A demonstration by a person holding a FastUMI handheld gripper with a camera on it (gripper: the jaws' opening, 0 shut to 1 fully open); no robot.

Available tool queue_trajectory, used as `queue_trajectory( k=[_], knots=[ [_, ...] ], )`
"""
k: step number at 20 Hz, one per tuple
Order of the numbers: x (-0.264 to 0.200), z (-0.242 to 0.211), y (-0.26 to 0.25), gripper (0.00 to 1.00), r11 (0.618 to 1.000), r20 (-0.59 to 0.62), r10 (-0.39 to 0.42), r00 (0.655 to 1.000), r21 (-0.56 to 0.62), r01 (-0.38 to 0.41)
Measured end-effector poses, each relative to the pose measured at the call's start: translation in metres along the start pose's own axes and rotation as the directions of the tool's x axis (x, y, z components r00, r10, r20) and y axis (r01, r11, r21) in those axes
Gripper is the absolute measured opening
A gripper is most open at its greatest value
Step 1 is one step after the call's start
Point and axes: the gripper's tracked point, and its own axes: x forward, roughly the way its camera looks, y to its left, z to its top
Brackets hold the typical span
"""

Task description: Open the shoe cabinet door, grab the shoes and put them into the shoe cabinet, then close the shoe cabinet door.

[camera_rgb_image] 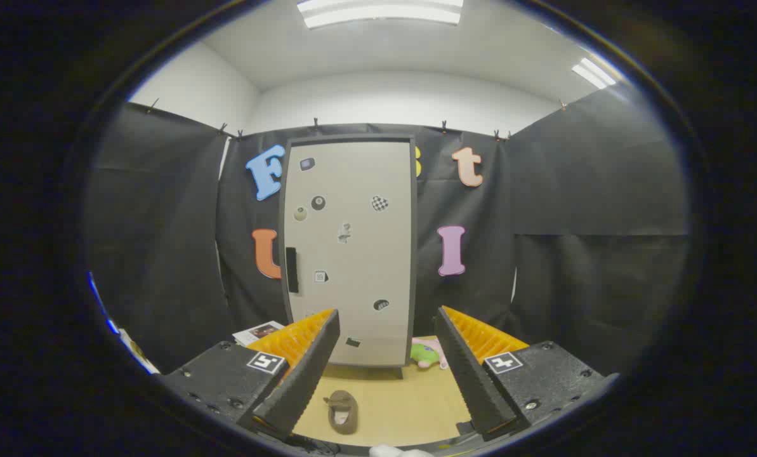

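Jaws stand wide apart, holding nothing; the gripper [388, 371] points toward the shoe cabinet [348, 251], with open air and tan table [410, 400] surface between its two fingers [308, 368].

Shoe cabinet: one, tall and pale with a dark frame, standing upright at the far edge of the table against the black booth wall. Its door [353, 254] is closed, so the contents cannot be seen. One dark vertical handle [292, 270] sits on the door's left side, about mid-height. Small stickers are scattered over the door face; I count roughly nine, their detail too small to make out.

Shoes: one is visible, a brown slipper-type shoe [342, 411], lying on the table in front of the cabinet, well short of its base. It lies between the two fingers, nearer the left one, and touches neither.

Other items: one soft toy [426, 353], pink and green, rests on the table just beside the cabinet's lower right corner, partly hidden behind the right finger. One flat printed paper or booklet [257, 332] lies to the left of the cabinet's base, partly hidden by the left finger. One small white object [398, 451] shows at the near edge of the table, in front of the shoe; what it is cannot be told.
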Motion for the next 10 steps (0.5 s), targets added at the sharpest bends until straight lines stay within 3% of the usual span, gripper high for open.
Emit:
queue_trajectory(
  k=[10],
  knots=[
    [0.0054,-0.0081,0.0048,0.99,1.0,-0.015,-0.023,1.0,0.008,0.023]
  ],
)
